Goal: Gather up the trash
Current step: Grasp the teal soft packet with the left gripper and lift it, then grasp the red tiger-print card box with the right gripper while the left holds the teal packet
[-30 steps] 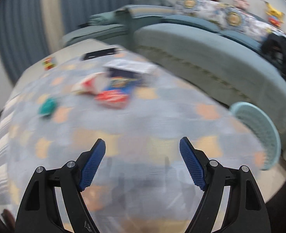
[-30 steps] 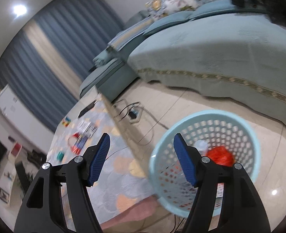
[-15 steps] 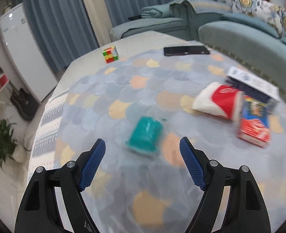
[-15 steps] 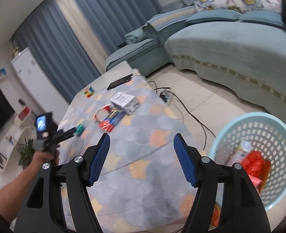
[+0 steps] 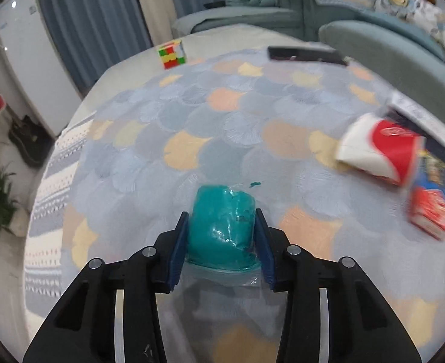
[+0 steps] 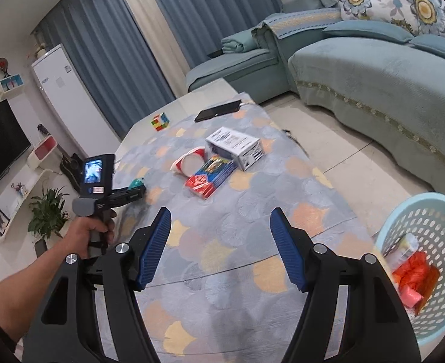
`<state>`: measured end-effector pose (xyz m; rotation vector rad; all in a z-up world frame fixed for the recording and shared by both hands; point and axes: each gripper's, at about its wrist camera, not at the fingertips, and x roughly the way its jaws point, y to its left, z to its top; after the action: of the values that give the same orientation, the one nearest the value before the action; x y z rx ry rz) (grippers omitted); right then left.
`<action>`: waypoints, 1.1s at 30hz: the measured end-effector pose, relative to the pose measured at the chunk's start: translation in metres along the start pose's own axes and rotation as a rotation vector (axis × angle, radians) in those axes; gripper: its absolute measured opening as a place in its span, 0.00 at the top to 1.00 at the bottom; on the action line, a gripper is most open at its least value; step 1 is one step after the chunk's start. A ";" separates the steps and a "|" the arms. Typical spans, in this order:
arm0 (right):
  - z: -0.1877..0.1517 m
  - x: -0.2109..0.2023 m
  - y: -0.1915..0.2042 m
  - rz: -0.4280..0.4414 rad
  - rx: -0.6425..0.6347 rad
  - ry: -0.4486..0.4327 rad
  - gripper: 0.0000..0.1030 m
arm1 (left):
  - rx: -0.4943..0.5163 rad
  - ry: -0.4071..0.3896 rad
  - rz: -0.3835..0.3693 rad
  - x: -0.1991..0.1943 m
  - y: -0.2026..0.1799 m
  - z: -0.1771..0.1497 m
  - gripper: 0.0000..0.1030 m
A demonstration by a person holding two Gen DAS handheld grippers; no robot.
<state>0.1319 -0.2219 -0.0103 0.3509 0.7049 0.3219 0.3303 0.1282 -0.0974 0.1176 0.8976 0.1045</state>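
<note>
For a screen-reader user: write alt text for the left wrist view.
The left gripper is closing on a teal wrapped lump on a patterned tablecloth. A red-and-white cup and snack packet lie to the right, a puzzle cube beyond.

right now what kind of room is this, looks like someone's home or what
Most likely a home living room: a long teal sofa with floral cushions, a dark TV screen on the wall, and a low table under a scale-patterned cloth.

Teal lump [image 5: 222, 224] in clear wrap, on the table. Red-white cup [image 6: 189, 161] on its side, touching a red-blue packet [image 6: 211, 175]; white box [image 6: 234, 146] just behind. Basket [image 6: 434, 208] on floor, partly filled.
</note>
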 end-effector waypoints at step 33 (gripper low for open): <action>0.038 0.273 0.088 -0.452 -0.089 0.248 0.30 | -0.277 -0.319 -0.153 -0.206 0.044 -0.075 0.60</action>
<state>0.3385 -0.0414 -0.1025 0.0602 0.9859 -0.0354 0.1422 0.1476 0.0221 -0.1883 0.5644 0.0639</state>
